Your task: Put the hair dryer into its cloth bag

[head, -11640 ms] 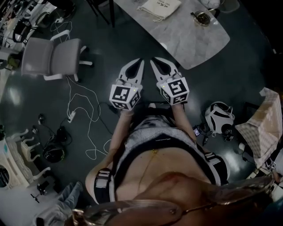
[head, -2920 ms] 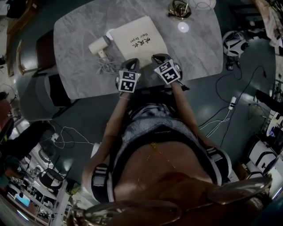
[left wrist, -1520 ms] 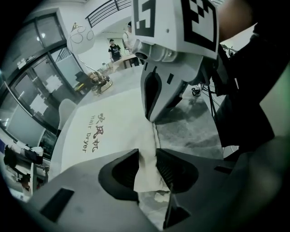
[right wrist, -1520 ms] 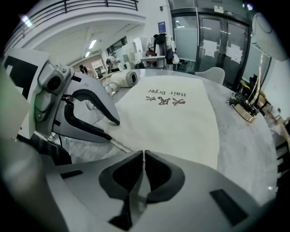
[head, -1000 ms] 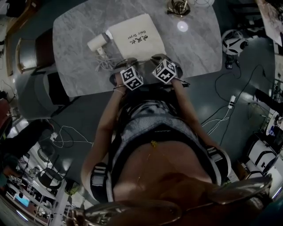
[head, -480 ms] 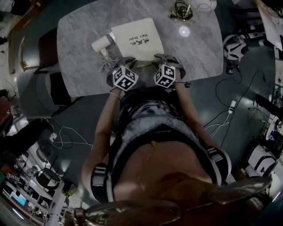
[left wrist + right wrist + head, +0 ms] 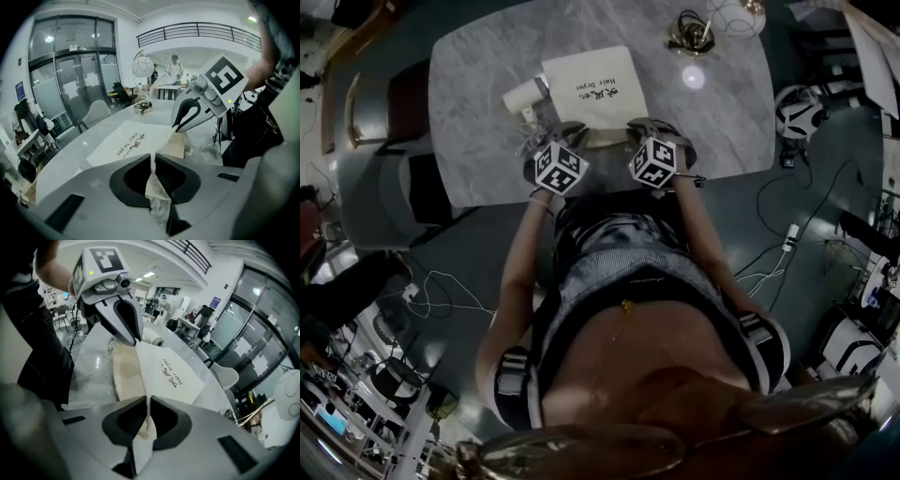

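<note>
Both grippers pinch the near hem of the cloth bag (image 7: pixel 592 86), a flat cream rectangle of woven fabric printed "Hair Dryer". It lies on the grey, veined marble surface (image 7: pixel 722 103), which has rounded corners. The left gripper (image 7: pixel 152 158) holds its jaws narrow on a crumpled fold of the hem, with the fabric bunched between them. The right gripper (image 7: pixel 147 401) has just been closing its jaws, and a thin upright edge of the same cloth is clamped between them. Between the two grips the bag's upper layer is raised, showing a tan inner face. The hair dryer (image 7: pixel 525 96), white, smooth and short-barrelled, lies outside the bag, just beside its left edge. Its pale cord (image 7: pixel 534 141) sits in a loose tangle near the left gripper
</note>
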### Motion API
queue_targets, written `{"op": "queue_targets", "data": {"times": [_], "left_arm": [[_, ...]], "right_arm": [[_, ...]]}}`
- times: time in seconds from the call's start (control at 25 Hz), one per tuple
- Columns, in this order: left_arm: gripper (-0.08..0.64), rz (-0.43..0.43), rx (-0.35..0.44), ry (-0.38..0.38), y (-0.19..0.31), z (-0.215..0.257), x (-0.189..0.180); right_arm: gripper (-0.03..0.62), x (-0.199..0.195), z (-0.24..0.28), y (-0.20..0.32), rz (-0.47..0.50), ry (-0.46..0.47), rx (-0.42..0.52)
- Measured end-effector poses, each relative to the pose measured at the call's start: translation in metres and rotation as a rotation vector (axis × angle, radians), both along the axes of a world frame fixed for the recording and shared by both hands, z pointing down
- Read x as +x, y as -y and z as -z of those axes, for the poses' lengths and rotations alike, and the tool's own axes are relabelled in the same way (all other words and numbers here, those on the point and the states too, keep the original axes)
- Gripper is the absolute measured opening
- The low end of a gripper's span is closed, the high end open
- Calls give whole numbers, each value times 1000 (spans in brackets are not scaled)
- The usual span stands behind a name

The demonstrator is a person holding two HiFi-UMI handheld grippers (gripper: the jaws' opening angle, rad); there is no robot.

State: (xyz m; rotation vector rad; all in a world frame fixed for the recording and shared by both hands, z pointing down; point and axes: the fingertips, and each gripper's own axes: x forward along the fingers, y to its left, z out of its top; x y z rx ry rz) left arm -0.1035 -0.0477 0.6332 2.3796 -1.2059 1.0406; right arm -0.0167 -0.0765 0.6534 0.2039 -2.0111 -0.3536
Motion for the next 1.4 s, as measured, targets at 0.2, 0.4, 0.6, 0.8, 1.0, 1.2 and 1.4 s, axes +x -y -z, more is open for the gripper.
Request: {"op": "queue_targets", "data": {"times": [0.2, 0.4, 0.6, 0.8, 1.0, 1.2, 1.4], "left_arm": [[38, 86, 43, -89, 1, 8, -6], [149, 244, 50, -281, -3, 21, -21], [199, 479, 95, -318, -14, 32, -74], [317, 723, 75, -228, -26, 12, -134], [321, 796, 22, -215, -27, -10, -155], [337, 851, -38, -254, -26, -30, -161], [360, 903, -104, -287, -16, -51, -165]], "right_arm": [[77, -5, 14, 8, -93, 72, -82], [77, -4, 19, 15, -173, 104, -148], [77, -4, 23, 15, -235, 126, -191], [76, -4, 25, 16, -239, 129, -182], [76, -4, 26, 16, -239, 122, -177], [76, -5, 27, 15, -241, 119, -172], [76, -4, 25, 15, -243, 109, -174]]}}
